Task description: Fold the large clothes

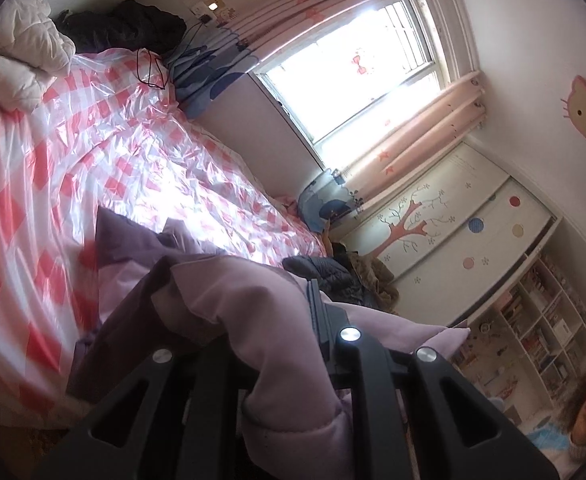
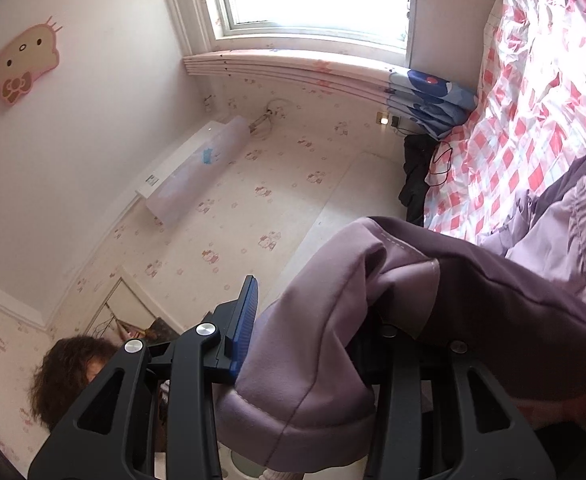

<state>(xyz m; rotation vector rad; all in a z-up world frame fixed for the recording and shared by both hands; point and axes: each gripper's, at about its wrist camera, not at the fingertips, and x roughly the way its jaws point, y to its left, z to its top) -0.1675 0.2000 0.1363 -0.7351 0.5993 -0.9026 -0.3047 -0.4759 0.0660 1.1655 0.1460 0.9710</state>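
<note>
The purple coat [image 2: 493,300] hangs between my two grips, its bulk trailing ahead onto the checked bed [image 1: 53,200], with the left hand-held gripper [image 1: 289,320] clamped on one edge and the right hand-held gripper [image 2: 317,344] clamped on another.

My left gripper [image 1: 289,320] is matte black, with angular linkage arms cut by triangular slots and capped by round silver screws. My right gripper [image 2: 313,320] is built alike, and its left finger [image 2: 245,320] carries a ribbed blue pad.
</note>
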